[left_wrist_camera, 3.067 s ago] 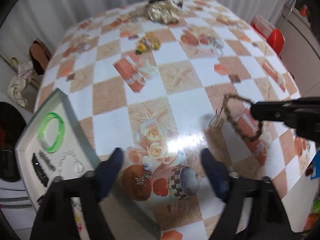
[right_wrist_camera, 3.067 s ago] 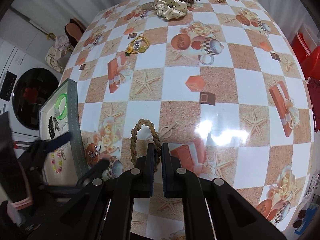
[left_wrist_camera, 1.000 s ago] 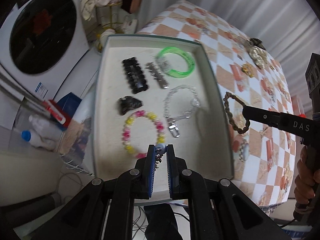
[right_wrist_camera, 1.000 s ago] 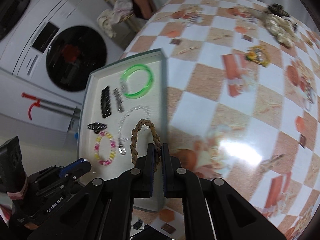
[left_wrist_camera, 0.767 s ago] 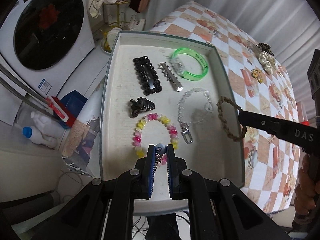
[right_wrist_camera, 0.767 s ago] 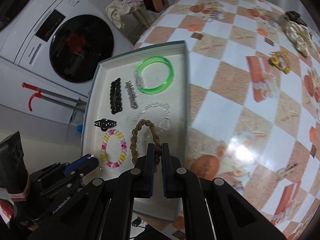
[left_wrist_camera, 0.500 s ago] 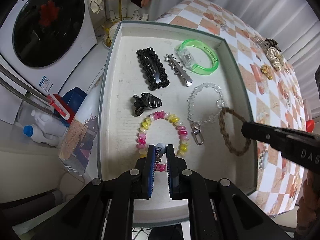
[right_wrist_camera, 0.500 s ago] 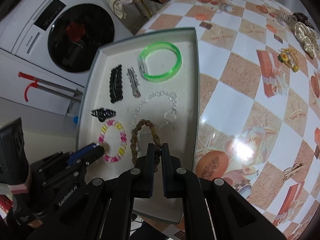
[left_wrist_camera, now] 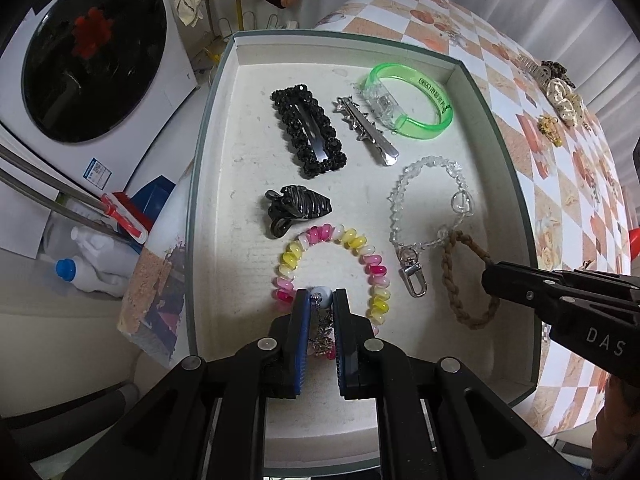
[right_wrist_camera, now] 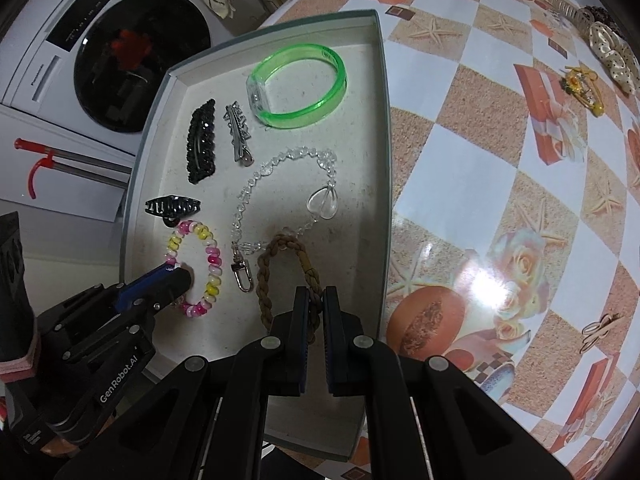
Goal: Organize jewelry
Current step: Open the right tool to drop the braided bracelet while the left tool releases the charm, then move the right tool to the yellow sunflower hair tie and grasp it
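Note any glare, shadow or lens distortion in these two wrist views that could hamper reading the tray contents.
Right wrist view: a bright glare patch on the tablecloth, outside the tray; a soft shadow falls around the braided loop. Left wrist view: even light, contents sharp, the tray's edges bow from fisheye. Both views: dark vignette at the corners.

A braided brown band (right_wrist_camera: pixel 288 276) is clamped between the jaws of the right hand-held gripper (right_wrist_camera: pixel 316 300) over the tray (right_wrist_camera: pixel 382 152). The left hand-held gripper (right_wrist_camera: pixel 176 276) is seen closed beside a pink and yellow bead bracelet (right_wrist_camera: pixel 200 268).
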A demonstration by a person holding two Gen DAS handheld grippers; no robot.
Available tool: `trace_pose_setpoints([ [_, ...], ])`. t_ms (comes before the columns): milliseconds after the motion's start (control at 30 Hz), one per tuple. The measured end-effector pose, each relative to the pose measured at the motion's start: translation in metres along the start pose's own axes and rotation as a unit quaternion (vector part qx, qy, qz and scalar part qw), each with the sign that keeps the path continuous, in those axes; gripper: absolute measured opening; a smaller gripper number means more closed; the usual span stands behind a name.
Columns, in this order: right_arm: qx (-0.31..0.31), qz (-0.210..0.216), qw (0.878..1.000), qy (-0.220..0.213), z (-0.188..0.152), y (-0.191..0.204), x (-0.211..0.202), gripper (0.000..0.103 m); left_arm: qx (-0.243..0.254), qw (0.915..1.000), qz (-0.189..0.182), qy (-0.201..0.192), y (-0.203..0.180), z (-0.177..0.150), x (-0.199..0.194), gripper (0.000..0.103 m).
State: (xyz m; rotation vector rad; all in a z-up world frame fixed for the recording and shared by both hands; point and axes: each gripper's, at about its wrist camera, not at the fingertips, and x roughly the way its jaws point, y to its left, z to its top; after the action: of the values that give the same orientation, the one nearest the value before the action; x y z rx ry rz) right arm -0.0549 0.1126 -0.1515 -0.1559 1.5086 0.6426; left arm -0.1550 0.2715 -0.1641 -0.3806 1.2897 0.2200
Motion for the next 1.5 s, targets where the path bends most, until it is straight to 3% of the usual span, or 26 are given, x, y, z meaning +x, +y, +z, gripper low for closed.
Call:
trace_pose_setpoints([
  [367, 0.006, -0.005, 1.000, 0.011, 0.002, 0.000, 0.010, 0.012, 0.014, 0.9995, 0.026, 0.009, -0.007, 0.002, 0.003, 0.016],
  [567, 0.002, 0.006, 1.000, 0.006, 0.004, 0.009, 0.013, 0.033, 0.012, 0.9991, 0.040, 0.010, -0.010, 0.004, 0.002, 0.016],
  [933, 0.033, 0.039, 0.997, -0.058, 0.009, 0.003, -0.034, 0.041, 0.018, 0.9988, 0.045, 0.008, -0.014, 0.008, -0.006, 0.016],
  [967, 0.040, 0.038, 0.996, -0.064, 0.008, -0.001, -0.039, 0.041, 0.018, 0.9988, 0.044, 0.008, -0.016, 0.009, -0.006, 0.031],
  [1000, 0.046, 0.037, 0.996, -0.067, 0.008, -0.006, -0.043, 0.041, 0.018, 0.9989, 0.043, 0.008, -0.016, 0.010, -0.007, 0.053],
  [1033, 0.051, 0.036, 0.996, -0.070, 0.007, -0.009, -0.047, 0.041, 0.016, 0.9988, 0.045, 0.006, -0.017, 0.010, -0.008, 0.102],
  [1100, 0.065, 0.030, 0.994, -0.077, 0.004, -0.021, -0.055, 0.041, 0.018, 0.9979, 0.058, -0.023, -0.020, 0.010, -0.017, 0.103],
  [1233, 0.090, 0.017, 0.992, -0.085, 0.000, -0.044, -0.066, 0.043, 0.037, 0.9973, 0.061, -0.016, -0.031, 0.012, -0.016, 0.103],
  [1333, 0.111, 0.004, 0.990, -0.090, -0.005, -0.068, -0.074, 0.058, 0.048, 0.9961, 0.072, -0.017, -0.039, 0.015, -0.017, 0.103],
  [1500, 0.148, -0.017, 0.984, -0.102, -0.005, -0.110, -0.087, 0.059, 0.054, 0.9956, 0.073, -0.021, -0.053, 0.023, -0.024, 0.103],
])
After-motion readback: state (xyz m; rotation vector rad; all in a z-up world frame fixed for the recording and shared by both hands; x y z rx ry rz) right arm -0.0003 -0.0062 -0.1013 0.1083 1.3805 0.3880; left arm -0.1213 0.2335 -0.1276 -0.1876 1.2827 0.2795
